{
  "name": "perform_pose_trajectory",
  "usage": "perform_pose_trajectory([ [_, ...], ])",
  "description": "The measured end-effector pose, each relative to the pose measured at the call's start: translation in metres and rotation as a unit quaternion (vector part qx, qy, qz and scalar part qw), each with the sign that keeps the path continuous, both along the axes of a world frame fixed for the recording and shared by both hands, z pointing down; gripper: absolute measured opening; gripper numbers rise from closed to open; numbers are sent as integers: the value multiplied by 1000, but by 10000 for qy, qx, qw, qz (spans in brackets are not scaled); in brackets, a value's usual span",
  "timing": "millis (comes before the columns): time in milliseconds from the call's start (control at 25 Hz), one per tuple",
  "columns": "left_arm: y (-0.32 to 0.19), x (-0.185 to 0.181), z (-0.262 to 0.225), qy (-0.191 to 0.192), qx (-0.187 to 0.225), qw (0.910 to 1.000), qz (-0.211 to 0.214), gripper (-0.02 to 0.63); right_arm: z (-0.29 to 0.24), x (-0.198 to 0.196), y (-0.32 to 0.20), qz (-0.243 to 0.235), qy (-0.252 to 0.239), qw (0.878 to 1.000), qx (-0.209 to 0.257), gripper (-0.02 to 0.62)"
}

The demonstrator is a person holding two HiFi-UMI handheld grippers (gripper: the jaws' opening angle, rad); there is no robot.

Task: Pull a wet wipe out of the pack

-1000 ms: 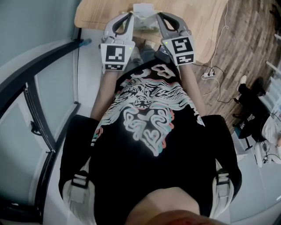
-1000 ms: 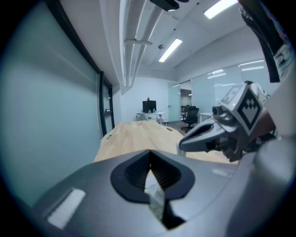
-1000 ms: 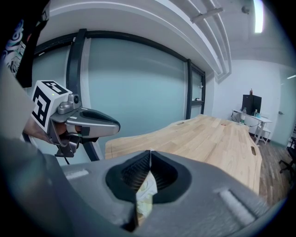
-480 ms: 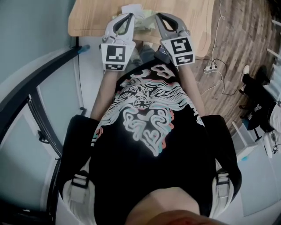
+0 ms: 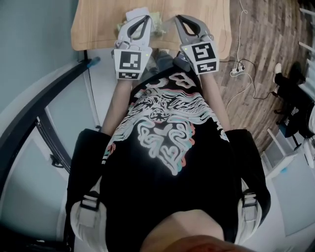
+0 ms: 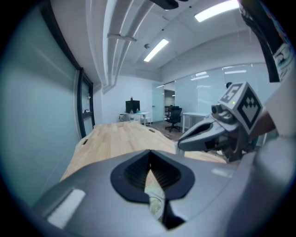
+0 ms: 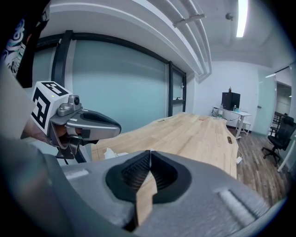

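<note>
- We see the wet wipe pack (image 5: 158,22), pale green, at 12 o'clock in the head view. It lies on the near end of the table (image 5: 98,24), between the tips of the two grippers.
- A white wipe (image 5: 137,13) shows just beside the pack, toward 11 o'clock. In the right gripper view it is a crumpled white shape (image 7: 112,153) on the table edge at 9 o'clock.
- The left gripper (image 5: 145,18) points over the pack with its jaws clenched together and nothing pinched between them. In its own view the tips meet (image 6: 149,155), and a strip of the pack (image 6: 155,201) shows through the slit below them.
- We cannot tell whether either gripper touches the pack.
- The right gripper (image 5: 178,18), toward 1 o'clock, is likewise clenched and empty. Only bare wood shows past its closed tips (image 7: 149,155).
- Each gripper carries a marker cube (image 5: 132,61) at its rear, close against the person's black printed shirt (image 5: 167,133).
- Further out, toward 2 o'clock in the head view, a power strip (image 5: 237,69) with its cable lies on the wooden floor (image 5: 261,44).
- In the right gripper view a glass wall (image 7: 120,92) runs along the table's left side, and an office chair (image 7: 280,139) stands at 3 o'clock.
</note>
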State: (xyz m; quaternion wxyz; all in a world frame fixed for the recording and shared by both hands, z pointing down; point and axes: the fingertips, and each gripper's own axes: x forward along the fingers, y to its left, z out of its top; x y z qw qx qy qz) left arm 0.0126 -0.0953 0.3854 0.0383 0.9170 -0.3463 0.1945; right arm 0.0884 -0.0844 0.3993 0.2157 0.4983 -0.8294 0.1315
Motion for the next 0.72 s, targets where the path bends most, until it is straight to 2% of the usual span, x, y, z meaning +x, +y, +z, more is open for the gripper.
perform_pose_trajectory([
  [320, -3, 18, 10, -53, -75, 9996, 263, -11, 7, 25, 2, 343, 46, 9994, -30, 3],
  [720, 7, 38, 25, -83, -288, 9982, 519, -11, 24, 40, 7, 544, 21, 9983, -191, 4],
])
